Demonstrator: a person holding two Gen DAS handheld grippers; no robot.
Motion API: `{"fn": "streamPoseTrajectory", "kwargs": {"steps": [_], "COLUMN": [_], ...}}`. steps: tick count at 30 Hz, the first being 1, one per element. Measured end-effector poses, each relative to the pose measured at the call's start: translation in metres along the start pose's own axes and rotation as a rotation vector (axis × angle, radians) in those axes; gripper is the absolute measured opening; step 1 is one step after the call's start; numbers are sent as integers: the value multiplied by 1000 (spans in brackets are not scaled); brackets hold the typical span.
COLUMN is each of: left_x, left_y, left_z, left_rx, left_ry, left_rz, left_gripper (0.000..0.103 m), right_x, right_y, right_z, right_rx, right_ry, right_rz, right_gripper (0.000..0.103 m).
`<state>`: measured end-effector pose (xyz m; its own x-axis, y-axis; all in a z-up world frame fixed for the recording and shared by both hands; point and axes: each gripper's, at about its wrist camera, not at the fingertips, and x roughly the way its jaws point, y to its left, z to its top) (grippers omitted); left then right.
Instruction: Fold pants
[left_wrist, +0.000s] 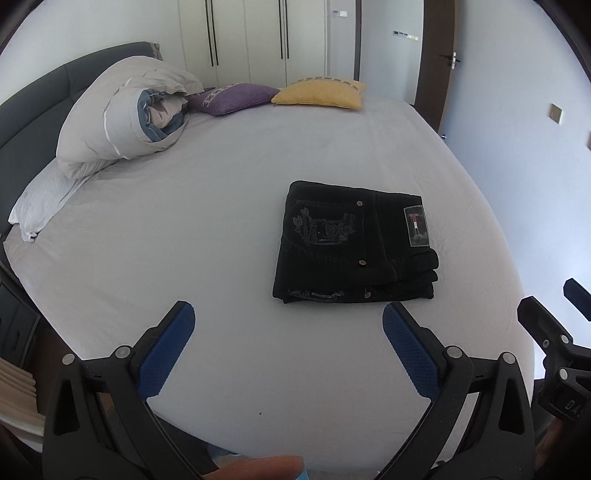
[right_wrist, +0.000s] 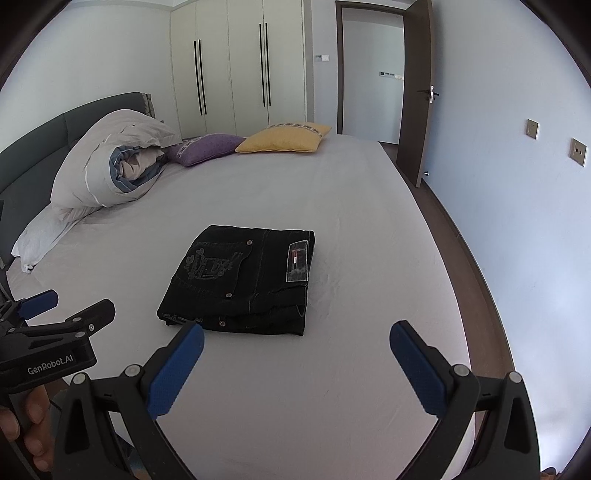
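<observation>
Black pants (left_wrist: 354, 243) lie folded into a compact rectangle on the bed (left_wrist: 221, 206), back pocket embroidery and a label patch facing up. They also show in the right wrist view (right_wrist: 243, 280). My left gripper (left_wrist: 288, 325) is open and empty, held above the bed just short of the pants' near edge. My right gripper (right_wrist: 295, 347) is open and empty, its left fingertip (right_wrist: 184, 354) close to the pants' near edge. The right gripper shows at the right edge of the left wrist view (left_wrist: 554, 314); the left gripper shows at the left of the right wrist view (right_wrist: 62, 314).
A rolled duvet (left_wrist: 125, 114) and a white pillow (left_wrist: 40, 206) lie by the dark headboard (left_wrist: 33, 99). A purple cushion (left_wrist: 236, 98) and a yellow cushion (left_wrist: 321, 94) sit at the far side. Wardrobes (right_wrist: 236, 70), an open door (right_wrist: 417, 92) and a wall (right_wrist: 517, 203) border the bed.
</observation>
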<state>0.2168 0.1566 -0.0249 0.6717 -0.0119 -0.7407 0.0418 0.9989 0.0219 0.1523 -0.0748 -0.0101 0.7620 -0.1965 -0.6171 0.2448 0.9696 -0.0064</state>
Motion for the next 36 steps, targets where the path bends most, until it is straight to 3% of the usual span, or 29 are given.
{"fn": "streamPoseTrajectory", "kwargs": {"steps": [36], "left_x": [6], "left_y": [3], "left_z": [-11], "left_rx": [-1], "left_ry": [22], "left_rz": [-8], "left_gripper": [103], "right_x": [3], "right_y": [6], "right_z": [-8], "right_rx": [-1], "right_ry": [14], "right_rz": [18], "right_gripper": [103]}}
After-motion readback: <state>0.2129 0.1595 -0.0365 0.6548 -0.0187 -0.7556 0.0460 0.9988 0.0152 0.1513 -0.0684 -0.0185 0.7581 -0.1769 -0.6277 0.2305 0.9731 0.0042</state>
